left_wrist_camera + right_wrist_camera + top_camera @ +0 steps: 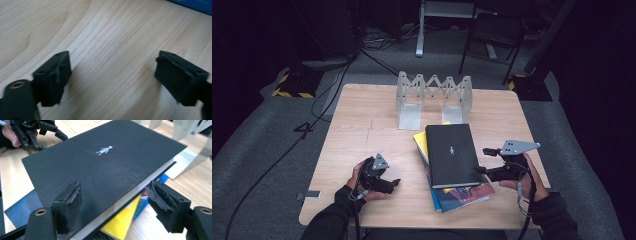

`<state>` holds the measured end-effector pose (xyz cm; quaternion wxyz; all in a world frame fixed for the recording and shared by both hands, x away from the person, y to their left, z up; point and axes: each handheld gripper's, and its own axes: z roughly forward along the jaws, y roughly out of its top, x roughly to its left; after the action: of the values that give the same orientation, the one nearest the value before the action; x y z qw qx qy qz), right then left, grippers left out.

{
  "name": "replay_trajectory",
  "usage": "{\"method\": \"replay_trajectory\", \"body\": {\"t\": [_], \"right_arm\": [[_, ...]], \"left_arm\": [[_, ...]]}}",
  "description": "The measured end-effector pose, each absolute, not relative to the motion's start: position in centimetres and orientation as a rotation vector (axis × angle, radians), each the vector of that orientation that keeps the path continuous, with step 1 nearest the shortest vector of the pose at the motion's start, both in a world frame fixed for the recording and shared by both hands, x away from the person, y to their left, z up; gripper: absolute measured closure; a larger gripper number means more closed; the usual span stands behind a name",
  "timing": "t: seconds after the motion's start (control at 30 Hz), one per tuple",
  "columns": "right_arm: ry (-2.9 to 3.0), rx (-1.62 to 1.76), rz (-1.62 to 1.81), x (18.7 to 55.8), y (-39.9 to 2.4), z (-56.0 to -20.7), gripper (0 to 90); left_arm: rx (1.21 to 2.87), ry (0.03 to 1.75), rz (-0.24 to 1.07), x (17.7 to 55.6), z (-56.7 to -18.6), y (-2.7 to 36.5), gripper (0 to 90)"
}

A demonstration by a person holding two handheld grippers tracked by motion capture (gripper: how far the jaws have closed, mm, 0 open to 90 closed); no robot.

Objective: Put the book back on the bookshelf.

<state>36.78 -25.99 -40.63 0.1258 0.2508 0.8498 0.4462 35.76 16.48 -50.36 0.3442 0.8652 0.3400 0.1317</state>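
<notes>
A black hardcover book [452, 152] [105, 167] with a small white figure on its cover lies on top of a stack on the wooden table [362, 130]. Under it are a yellow book [421, 142] [120, 222] and a blue one [462, 197] [20, 210]. My right gripper [483, 160] [115, 205] is at the black book's right edge. One jaw is over the cover, the other stands off beside the page edge, and the pads do not press. My left gripper [394, 184] [112, 77] rests low over bare wood left of the stack, jaws wide apart with nothing between them.
A clear folding accordion book rack [434, 97] [197, 145] stands at the table's far side, behind the stack. A corner of the blue book [195, 5] shows beyond the left gripper. Chairs and cables are on the floor past the table.
</notes>
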Motion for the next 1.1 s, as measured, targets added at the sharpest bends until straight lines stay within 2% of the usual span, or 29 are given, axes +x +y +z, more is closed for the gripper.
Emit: {"method": "replay_trajectory", "body": {"t": [0.2, 0.3, 0.57, 0.73, 1.1], "right_arm": [[2.509, 0.726, 1.285, 37.0, -24.9, -41.3, 23.9], [2.508, 0.769, 1.305, 37.7, -24.5, -41.6, 16.3], [2.587, 0.842, 1.38, 40.0, -24.1, -42.6, 3.5], [2.635, 0.874, 1.442, 40.8, -23.7, -43.3, 0.3], [2.616, 0.824, 1.407, 39.9, -23.3, -43.0, 1.7]], "left_arm": [[2.266, 0.828, 0.37, 35.6, -50.0, 15.5, 18.5], [2.27, 0.798, 0.401, 35.6, -49.6, 14.8, 21.5], [2.241, 0.711, 0.413, 35.5, -47.9, 12.5, 23.1], [2.232, 0.697, 0.417, 35.7, -47.5, 11.6, 23.1], [2.218, 0.694, 0.433, 36.2, -47.2, 10.8, 24.1]]}}
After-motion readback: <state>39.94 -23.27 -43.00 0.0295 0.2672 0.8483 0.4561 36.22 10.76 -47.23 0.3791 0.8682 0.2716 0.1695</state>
